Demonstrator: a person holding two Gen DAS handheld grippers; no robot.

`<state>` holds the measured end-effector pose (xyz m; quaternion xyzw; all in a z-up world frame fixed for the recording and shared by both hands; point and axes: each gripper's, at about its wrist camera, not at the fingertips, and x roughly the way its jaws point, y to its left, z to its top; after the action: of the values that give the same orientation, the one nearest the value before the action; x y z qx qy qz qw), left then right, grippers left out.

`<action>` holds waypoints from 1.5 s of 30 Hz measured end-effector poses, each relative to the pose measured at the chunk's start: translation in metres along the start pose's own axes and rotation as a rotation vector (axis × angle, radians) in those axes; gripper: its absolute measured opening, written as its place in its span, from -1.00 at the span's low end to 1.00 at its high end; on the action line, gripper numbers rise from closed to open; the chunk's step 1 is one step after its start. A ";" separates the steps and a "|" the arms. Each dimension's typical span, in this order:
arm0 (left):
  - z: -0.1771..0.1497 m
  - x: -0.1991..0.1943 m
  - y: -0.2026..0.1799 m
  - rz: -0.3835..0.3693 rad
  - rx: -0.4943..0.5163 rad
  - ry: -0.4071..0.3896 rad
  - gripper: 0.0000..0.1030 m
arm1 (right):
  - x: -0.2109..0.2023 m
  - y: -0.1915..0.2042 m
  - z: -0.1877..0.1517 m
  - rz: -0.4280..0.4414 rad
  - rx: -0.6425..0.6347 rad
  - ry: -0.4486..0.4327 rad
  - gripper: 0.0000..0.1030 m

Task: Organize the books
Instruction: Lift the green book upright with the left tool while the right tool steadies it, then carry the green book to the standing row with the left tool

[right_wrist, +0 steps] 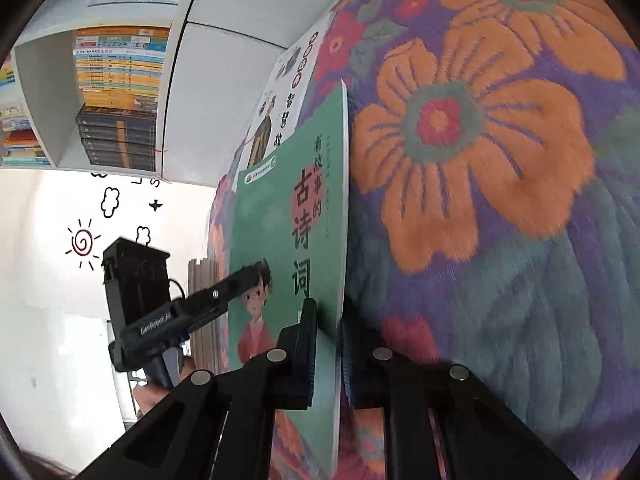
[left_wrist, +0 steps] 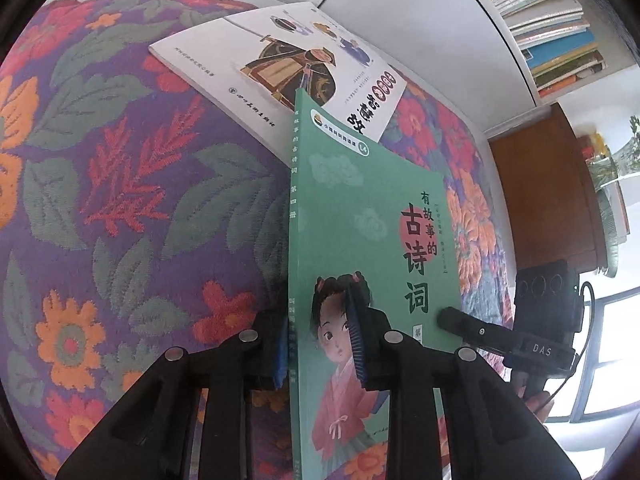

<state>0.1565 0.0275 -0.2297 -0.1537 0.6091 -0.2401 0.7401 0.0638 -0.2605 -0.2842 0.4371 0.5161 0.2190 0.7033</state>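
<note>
A green book (left_wrist: 360,208) with a girl on its cover is lifted on edge above the floral cloth. My left gripper (left_wrist: 318,346) is shut on the book's lower part near the spine, one pad on the cover and one behind it. My right gripper (right_wrist: 326,354) is shut on the same green book (right_wrist: 272,216) at its open edge. It shows in the left wrist view as the right gripper (left_wrist: 450,316) on the cover's right side. The left gripper (right_wrist: 252,274) shows in the right wrist view, reaching onto the cover. A white book (left_wrist: 280,72) lies flat beyond, partly hidden by the green one.
A purple floral cloth (left_wrist: 120,180) covers the surface under both books. White shelves packed with stacked books (right_wrist: 120,80) stand beyond it, and a brown wooden cabinet (left_wrist: 540,180) stands beside the cloth. A person's hand (right_wrist: 160,392) holds the left gripper's handle.
</note>
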 end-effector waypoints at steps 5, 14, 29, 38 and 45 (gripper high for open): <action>-0.005 -0.010 -0.013 0.075 0.057 0.003 -0.58 | -0.009 0.027 -0.007 0.002 -0.060 0.002 -0.81; -0.005 -0.061 -0.005 0.050 0.075 -0.044 -0.58 | -0.016 0.090 -0.020 -0.015 -0.175 -0.016 -0.81; -0.003 -0.152 0.060 0.062 0.064 -0.120 -0.57 | 0.037 0.181 -0.052 0.037 -0.256 -0.013 -0.80; -0.003 -0.201 0.106 0.096 0.044 -0.162 -0.56 | 0.082 0.231 -0.065 0.069 -0.294 0.012 -0.79; -0.009 -0.233 0.146 0.123 0.008 -0.188 -0.55 | 0.122 0.262 -0.072 0.091 -0.318 0.053 -0.78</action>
<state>0.1387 0.2770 -0.1148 -0.1347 0.5442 -0.1811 0.8080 0.0809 -0.0032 -0.1348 0.3374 0.4729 0.3410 0.7390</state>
